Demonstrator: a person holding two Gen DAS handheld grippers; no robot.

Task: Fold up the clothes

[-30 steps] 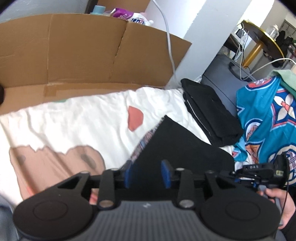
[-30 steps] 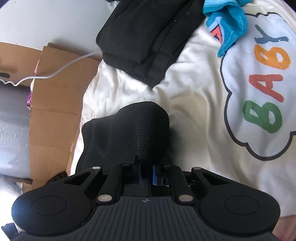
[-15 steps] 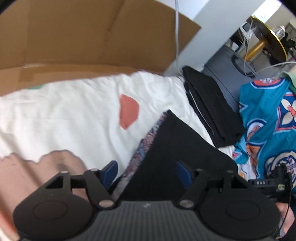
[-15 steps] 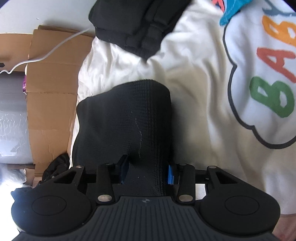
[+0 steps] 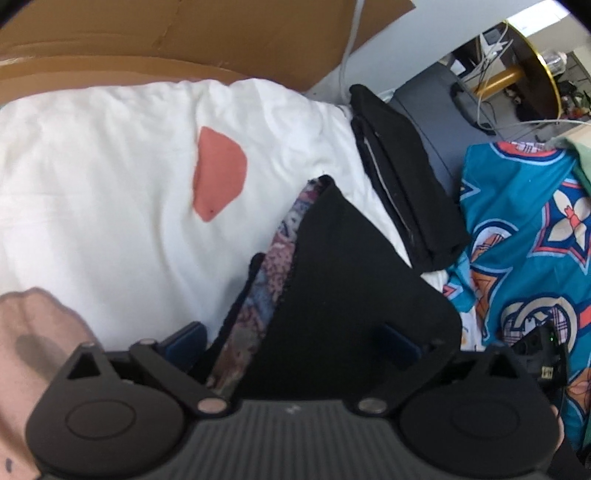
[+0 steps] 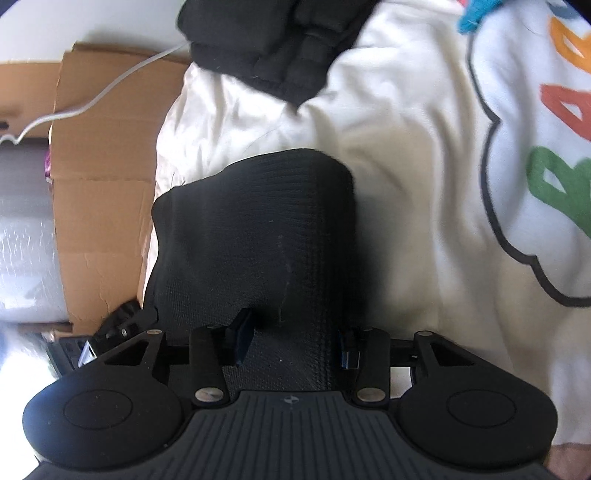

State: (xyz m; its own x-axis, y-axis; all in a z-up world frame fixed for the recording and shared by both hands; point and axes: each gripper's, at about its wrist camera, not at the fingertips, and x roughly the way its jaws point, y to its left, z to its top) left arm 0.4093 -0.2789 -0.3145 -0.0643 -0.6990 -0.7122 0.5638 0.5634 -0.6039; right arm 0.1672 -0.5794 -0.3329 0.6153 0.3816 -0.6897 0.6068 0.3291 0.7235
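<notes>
A folded black garment (image 5: 343, 288) with a patterned lining along its left edge lies on the white printed blanket (image 5: 110, 177). My left gripper (image 5: 291, 343) is open, its jaws spread wide on either side of the garment's near edge. In the right wrist view the same black garment (image 6: 258, 229) lies flat, and my right gripper (image 6: 295, 343) is open with its jaws astride the near end of the cloth.
A second folded black garment (image 5: 402, 184) lies behind at the blanket's edge; it also shows in the right wrist view (image 6: 273, 44). A teal patterned cloth (image 5: 528, 236) lies to the right. A cardboard sheet (image 5: 184, 33) stands behind the blanket, and a white cable (image 6: 92, 103) crosses it.
Both grippers have opened and let go of the black garment, which now lies flat. Both cameras have moved lower and closer to the cloth.
</notes>
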